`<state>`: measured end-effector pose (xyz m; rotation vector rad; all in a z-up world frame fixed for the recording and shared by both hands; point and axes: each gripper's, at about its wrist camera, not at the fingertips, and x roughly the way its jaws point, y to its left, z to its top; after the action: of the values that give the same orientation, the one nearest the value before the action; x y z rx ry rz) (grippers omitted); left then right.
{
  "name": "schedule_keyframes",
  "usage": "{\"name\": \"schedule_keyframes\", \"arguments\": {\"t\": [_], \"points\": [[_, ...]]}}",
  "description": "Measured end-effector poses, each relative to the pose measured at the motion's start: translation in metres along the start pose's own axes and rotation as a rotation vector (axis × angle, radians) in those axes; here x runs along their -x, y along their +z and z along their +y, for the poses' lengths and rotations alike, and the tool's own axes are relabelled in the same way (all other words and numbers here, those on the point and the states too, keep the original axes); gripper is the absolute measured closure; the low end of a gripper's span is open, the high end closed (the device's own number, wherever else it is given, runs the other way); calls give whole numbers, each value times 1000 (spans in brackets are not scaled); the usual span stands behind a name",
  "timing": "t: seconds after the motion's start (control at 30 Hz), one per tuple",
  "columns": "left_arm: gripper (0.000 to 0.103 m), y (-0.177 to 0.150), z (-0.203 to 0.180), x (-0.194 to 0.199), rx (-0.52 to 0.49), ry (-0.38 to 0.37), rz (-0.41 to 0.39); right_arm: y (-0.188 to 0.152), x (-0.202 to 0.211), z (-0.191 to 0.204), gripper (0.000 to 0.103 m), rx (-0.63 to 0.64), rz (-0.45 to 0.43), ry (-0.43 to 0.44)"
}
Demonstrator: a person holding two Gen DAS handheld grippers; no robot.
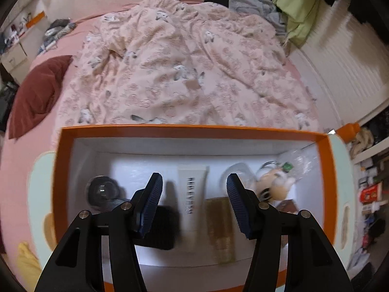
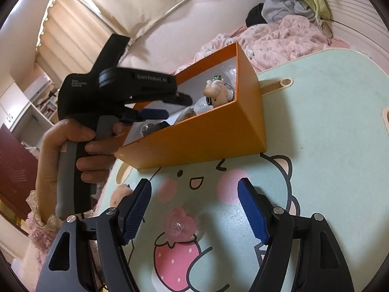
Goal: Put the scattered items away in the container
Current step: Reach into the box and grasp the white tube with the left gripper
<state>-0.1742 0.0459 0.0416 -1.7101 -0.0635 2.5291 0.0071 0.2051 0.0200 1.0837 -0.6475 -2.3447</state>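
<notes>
An orange box (image 1: 189, 129) with a white inside stands on the mint cartoon table (image 2: 328, 146). In it lie a white tube (image 1: 193, 194), a dark round item (image 1: 102, 189), a black item (image 1: 160, 226), a gold packet (image 1: 220, 228) and a plush keychain (image 1: 269, 185). My left gripper (image 1: 194, 182) hangs over the box, jaws apart, nothing between them. The right wrist view shows the left gripper (image 2: 176, 107) reaching over the box (image 2: 206, 131). My right gripper (image 2: 194, 182) is open low over the table. A clear pink heart (image 2: 180, 223) lies between its fingers, untouched.
A person's hand (image 2: 73, 150) holds the left gripper's handle. Behind the box is a bed with a pink floral quilt (image 1: 182, 73), a maroon pillow (image 1: 36, 97) and a heap of clothes (image 1: 255, 2). Cluttered shelves (image 1: 369, 189) stand at the right.
</notes>
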Motion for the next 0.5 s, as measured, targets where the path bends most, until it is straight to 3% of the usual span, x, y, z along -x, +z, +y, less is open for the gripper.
{"name": "schedule_keyframes", "arguments": {"t": [0.03, 0.07, 0.27, 0.5], "points": [[68, 0, 0, -4, -11, 13, 22, 0, 0, 0, 29, -1, 0, 0], [76, -1, -1, -8, -20, 18, 45, 0, 0, -1, 29, -4, 1, 2], [79, -3, -8, -14, -73, 58, 57, 2, 1, -3, 28, -27, -1, 9], [81, -1, 8, -5, -22, -47, 17, 3, 0, -2, 28, -22, 1, 7]]}}
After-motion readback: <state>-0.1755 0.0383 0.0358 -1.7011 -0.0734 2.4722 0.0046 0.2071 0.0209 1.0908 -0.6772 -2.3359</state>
